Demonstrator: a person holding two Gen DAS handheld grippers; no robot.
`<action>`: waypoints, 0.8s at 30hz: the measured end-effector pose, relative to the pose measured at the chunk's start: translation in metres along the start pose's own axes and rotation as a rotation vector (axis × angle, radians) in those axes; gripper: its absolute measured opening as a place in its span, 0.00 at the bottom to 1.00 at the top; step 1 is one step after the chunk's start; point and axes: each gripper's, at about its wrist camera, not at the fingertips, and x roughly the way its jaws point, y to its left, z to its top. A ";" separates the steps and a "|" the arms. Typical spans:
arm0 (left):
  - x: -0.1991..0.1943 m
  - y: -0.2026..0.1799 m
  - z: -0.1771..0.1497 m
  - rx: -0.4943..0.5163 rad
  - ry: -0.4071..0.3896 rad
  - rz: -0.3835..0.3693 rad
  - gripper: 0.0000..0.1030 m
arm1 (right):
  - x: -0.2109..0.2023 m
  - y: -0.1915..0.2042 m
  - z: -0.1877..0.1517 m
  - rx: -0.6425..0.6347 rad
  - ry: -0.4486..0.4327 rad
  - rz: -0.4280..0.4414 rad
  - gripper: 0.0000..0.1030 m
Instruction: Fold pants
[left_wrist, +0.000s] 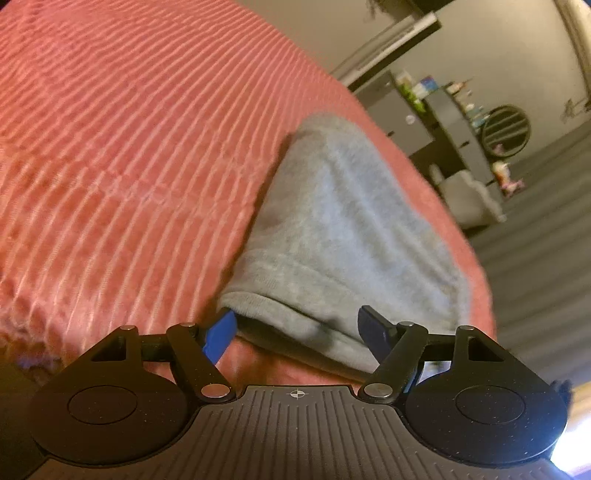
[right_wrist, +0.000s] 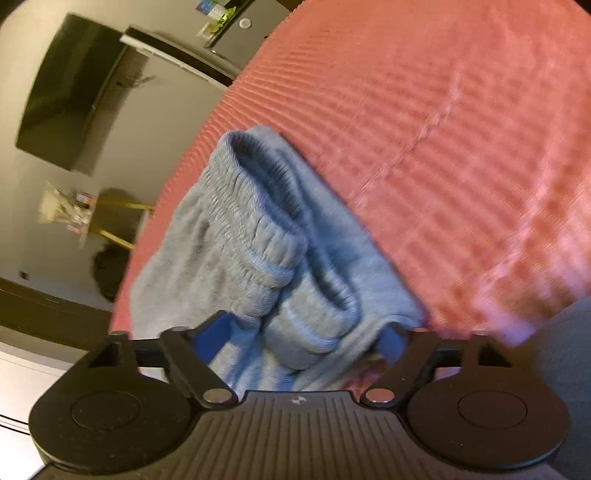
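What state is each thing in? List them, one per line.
Pants: bunched on the bedspread, elastic waistband gaping open.
Left gripper: open, fingers either side of a folded edge.
Right gripper: open, waistband fabric between its fingers.
Bedspread: spread flat under the pants.

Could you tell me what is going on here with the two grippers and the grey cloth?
A person with a gripper in each hand is folding grey pants on a bed with a pink ribbed cover. The left gripper is open, with the hem end of the cloth between its fingers. The right gripper is also open, with the bunched waistband between its fingers. Neither has closed on the cloth. The pants lie near the bed's edge, and the pictures are blurred.
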 end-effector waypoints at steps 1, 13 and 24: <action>-0.010 0.000 0.002 0.001 -0.013 -0.045 0.78 | -0.008 0.002 0.002 -0.017 0.008 -0.002 0.75; 0.055 -0.029 0.072 0.309 0.125 0.067 0.89 | 0.015 0.025 0.049 -0.359 0.101 0.034 0.96; 0.145 -0.037 0.101 0.452 0.265 -0.047 0.90 | 0.106 0.021 0.082 -0.411 0.279 0.241 0.90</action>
